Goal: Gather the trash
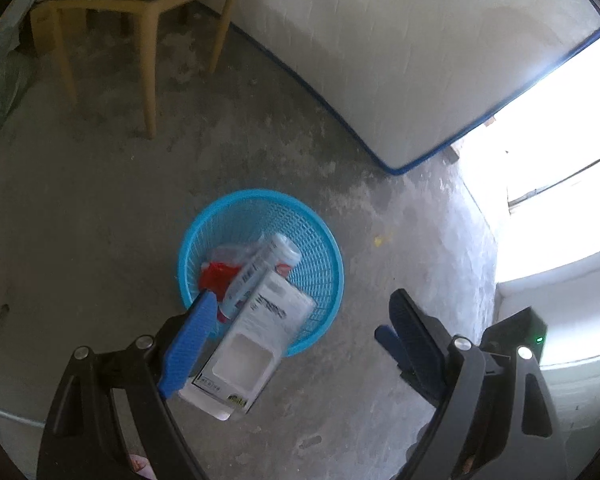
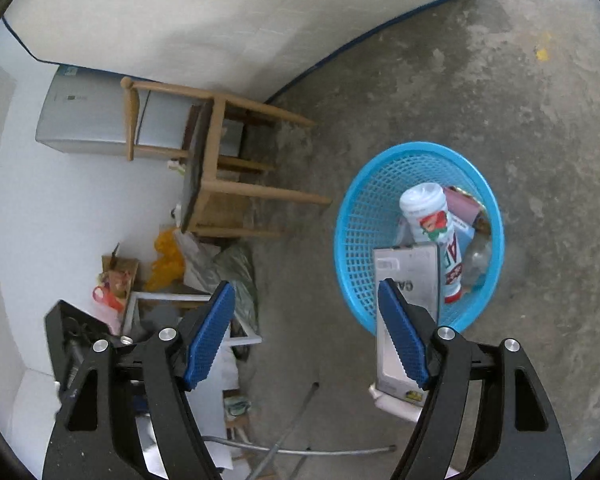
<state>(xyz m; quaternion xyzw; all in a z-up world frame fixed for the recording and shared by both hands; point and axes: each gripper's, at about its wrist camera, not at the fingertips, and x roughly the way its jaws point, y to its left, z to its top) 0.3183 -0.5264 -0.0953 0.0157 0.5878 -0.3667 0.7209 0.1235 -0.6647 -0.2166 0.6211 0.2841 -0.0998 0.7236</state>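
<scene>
Left wrist view: left gripper (image 1: 300, 300) spread wide, clamping nothing. Right wrist view: right gripper (image 2: 306, 286) likewise wide apart and bare.

Location of the task item: white-and-grey carton (image 1: 260, 340) tilted against the inner blue pad (image 1: 188, 344) of the left gripper, upper end over the near rim of the blue mesh basket (image 1: 260, 194), lower end apparently short of it. Cannot tell whether resting on the pad or already dropping – blurred.

Recommended handling:
- Keep both grippers spread and clear of the rim; avoid knocking the light basket over.
- Tip the carton forward so that the long edge slides in beside the white canister (image 1: 268, 264) and the red wrapper (image 1: 216, 276).
- Expect a snag on the rim, judging by the carton's length; nudge the lower end inward if so.
- Confirm that nothing lands on the concrete floor (image 1: 100, 200).

Legible markings:
- Carton (image 2: 412, 272): "CA" only, remainder hidden behind a finger.
- Canister (image 2: 428, 216): cartoon face, large red "A" – brand not readable.
- Left-view print on the carton: smeared, unreadable.
</scene>
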